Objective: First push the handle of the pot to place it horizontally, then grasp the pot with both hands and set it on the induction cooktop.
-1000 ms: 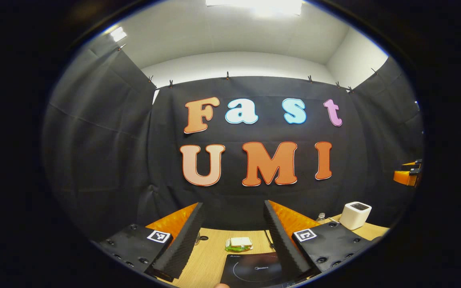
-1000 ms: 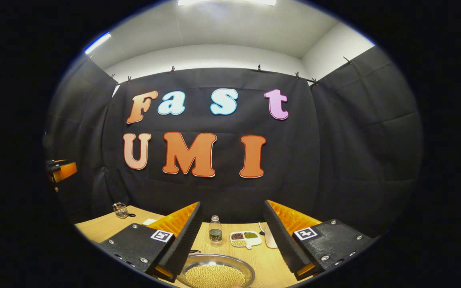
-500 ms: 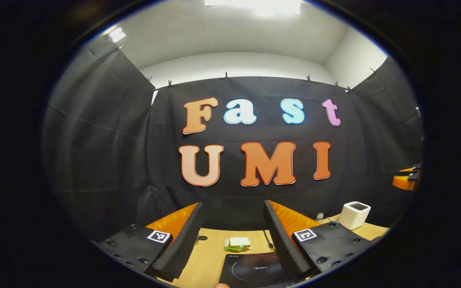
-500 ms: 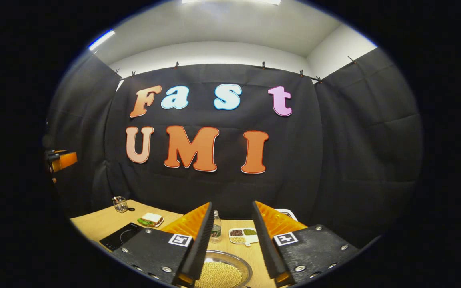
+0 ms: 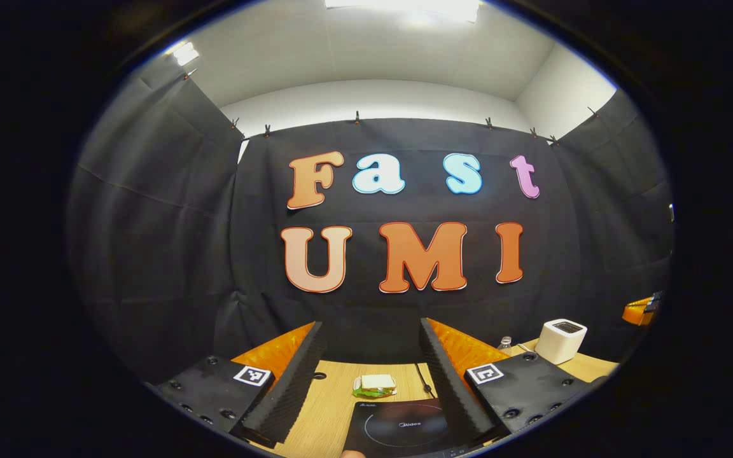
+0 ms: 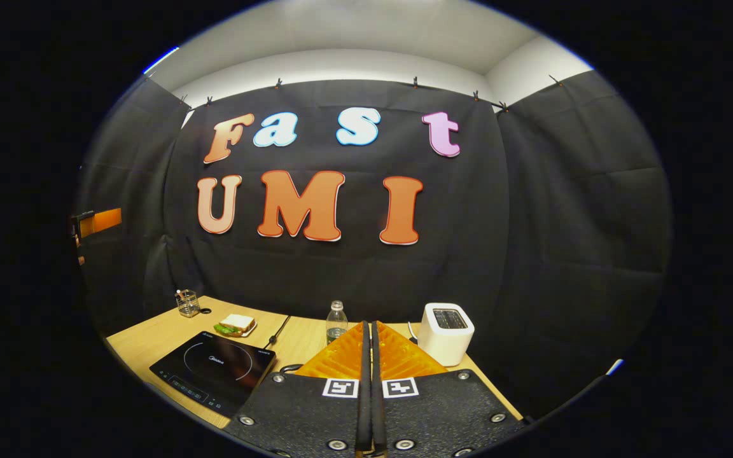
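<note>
In the left gripper view my left gripper [image 5: 369, 327] stands open with nothing between its fingers, above the table. Just below and ahead of it lies the black induction cooktop [image 5: 398, 427]. In the right gripper view my right gripper [image 6: 369, 326] is shut, its two fingers pressed flat together with nothing held. There the cooktop [image 6: 214, 372] lies to the lower left on the wooden table [image 6: 144, 340]. The right gripper's own body covers the table directly beneath it.
A sandwich [image 6: 234, 324] lies behind the cooktop, with a glass cup [image 6: 187, 303] farther left. A plastic bottle [image 6: 336, 321] and a white toaster [image 6: 446, 326] stand near the back wall. A cable [image 6: 279, 331] runs from the cooktop. The toaster [image 5: 560, 340] is at the right of the left gripper view.
My right gripper has closed from wide open to shut and tilted down and turned. The metal pot of beans seen under it earlier has passed out of view. The left gripper has barely moved.
</note>
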`<state>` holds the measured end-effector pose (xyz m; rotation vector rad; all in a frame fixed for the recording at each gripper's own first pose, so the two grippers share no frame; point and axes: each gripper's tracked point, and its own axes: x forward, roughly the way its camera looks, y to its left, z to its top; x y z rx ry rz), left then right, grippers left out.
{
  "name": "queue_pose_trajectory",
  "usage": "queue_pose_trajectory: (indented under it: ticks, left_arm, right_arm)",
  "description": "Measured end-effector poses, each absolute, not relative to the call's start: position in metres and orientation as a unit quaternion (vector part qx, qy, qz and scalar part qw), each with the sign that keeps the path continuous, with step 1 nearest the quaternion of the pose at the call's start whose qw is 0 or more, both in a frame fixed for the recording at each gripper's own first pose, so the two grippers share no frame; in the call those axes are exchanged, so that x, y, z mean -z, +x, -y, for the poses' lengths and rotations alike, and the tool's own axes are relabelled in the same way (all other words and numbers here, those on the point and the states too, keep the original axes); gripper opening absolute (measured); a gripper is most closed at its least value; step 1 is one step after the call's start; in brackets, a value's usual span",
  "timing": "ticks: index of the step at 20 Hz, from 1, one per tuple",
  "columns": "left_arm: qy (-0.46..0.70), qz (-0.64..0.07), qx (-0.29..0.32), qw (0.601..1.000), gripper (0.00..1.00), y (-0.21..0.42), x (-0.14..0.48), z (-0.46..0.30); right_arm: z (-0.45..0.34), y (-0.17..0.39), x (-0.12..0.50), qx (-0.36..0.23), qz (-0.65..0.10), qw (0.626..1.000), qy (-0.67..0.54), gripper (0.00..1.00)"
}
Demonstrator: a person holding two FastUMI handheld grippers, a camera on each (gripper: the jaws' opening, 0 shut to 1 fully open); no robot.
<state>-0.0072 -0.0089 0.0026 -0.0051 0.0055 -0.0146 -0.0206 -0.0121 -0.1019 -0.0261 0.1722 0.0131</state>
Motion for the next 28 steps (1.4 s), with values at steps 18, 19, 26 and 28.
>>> queue_pose_trajectory:
  ticks: [18,19,26,28]
  left_arm:
    - [-0.006,-0.009,-0.001,1.0,0.96,-0.01,0.006,-0.005]
    - [-0.006,-0.01,-0.002,1.0,0.99,-0.011,0.007,-0.005]
    - [-0.005,-0.015,0.0,1.0,0.99,-0.006,0.012,0.0]
    - [-0.003,-0.015,0.0,1.0,0.99,-0.005,0.012,0.002]
  right_arm:
    - [-0.007,-0.084,0.254,-0.038,-0.251,0.966,-0.04,0.0]
    - [-0.008,-0.088,0.262,-0.04,-0.262,0.963,-0.045,0.0]
    - [-0.005,-0.108,0.308,-0.051,-0.322,0.944,-0.046,0.0]
    - [-0.008,-0.115,0.321,-0.057,-0.34,0.938,-0.042,0.0]
